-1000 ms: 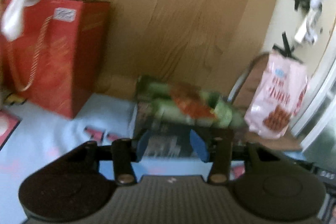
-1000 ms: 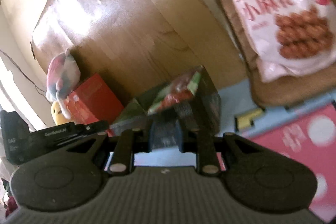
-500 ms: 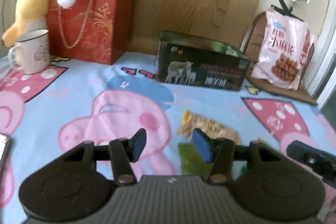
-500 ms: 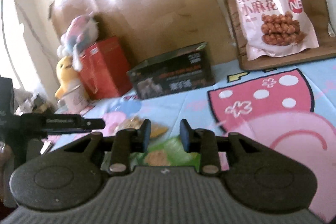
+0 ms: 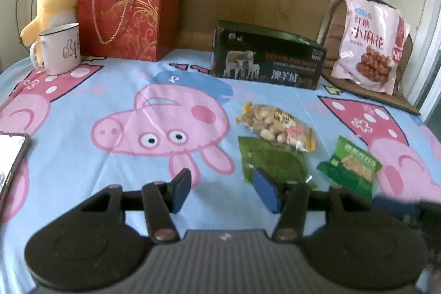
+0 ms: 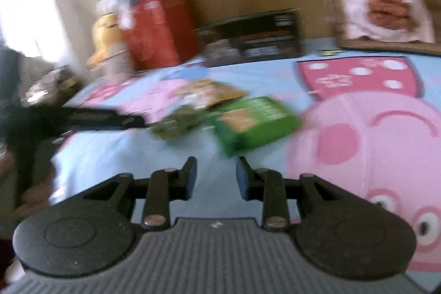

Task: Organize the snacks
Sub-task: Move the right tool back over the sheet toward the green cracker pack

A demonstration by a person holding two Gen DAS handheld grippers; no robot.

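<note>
Three snack packs lie on the cartoon-print tablecloth point(image 5: 82, 145): a yellow nut pack point(image 5: 277, 126), a dark green pack point(image 5: 271, 163) and a bright green cracker pack point(image 5: 349, 166). A dark open box point(image 5: 266, 58) stands behind them. My left gripper point(image 5: 222, 192) is open and empty, just in front of the dark green pack. My right gripper point(image 6: 215, 178) is open and empty, just short of the bright green pack point(image 6: 256, 124). The right wrist view is blurred; the dark green pack point(image 6: 179, 123), the yellow pack point(image 6: 209, 92) and the box point(image 6: 253, 39) show there.
A red gift bag point(image 5: 128, 10) with plush toys point(image 5: 55, 2), a white mug point(image 5: 59, 51) and a large pink snack bag point(image 5: 369, 42) on a chair stand along the back. A phone point(image 5: 11, 156) lies at the left edge. The left gripper shows in the right wrist view point(image 6: 82, 117).
Both grippers have pulled back from the dark box and dropped low toward the cloth. The snack packs on the cloth have come into view. Both jaws stay open.
</note>
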